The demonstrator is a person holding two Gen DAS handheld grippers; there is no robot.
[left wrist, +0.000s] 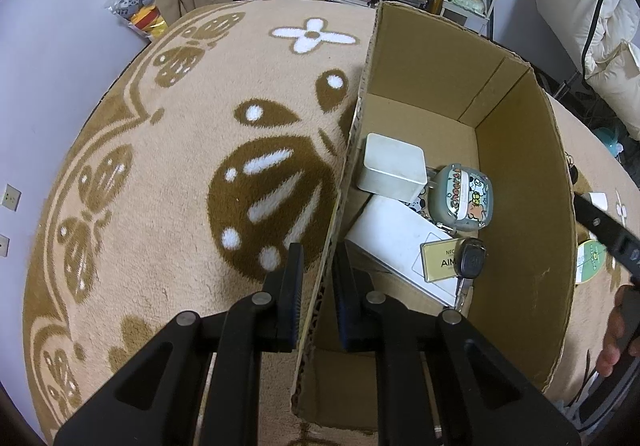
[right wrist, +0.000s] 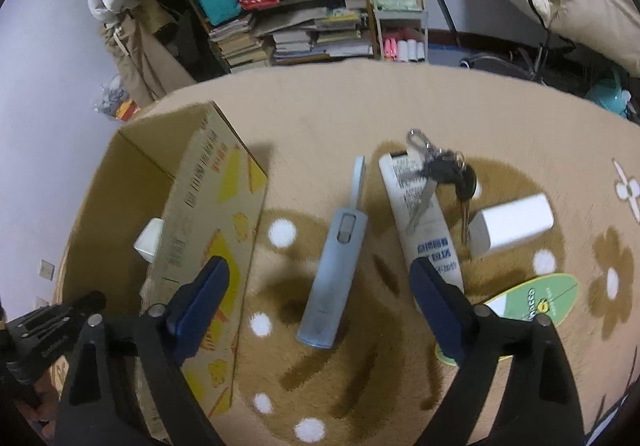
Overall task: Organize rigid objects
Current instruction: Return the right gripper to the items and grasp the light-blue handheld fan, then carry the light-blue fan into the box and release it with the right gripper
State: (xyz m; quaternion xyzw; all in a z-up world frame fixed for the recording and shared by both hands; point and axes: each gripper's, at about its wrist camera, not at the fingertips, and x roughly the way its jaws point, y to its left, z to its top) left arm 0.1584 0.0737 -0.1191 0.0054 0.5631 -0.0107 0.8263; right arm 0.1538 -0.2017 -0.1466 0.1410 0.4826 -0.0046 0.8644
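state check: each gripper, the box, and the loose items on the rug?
left hand-held gripper: shut on the cardboard box wall
right hand-held gripper: open, above the blue device, nothing held
cardboard box: open-topped, upright, partly filled
blue device: lying flat on the rug
white remote: flat on rug, keys draped over it
keys: on the remote
white block: on its side on the rug

white card [left wrist: 404, 246] partly hidden under badge [left wrist: 439, 261]; green disc [right wrist: 534, 300] behind tongs.
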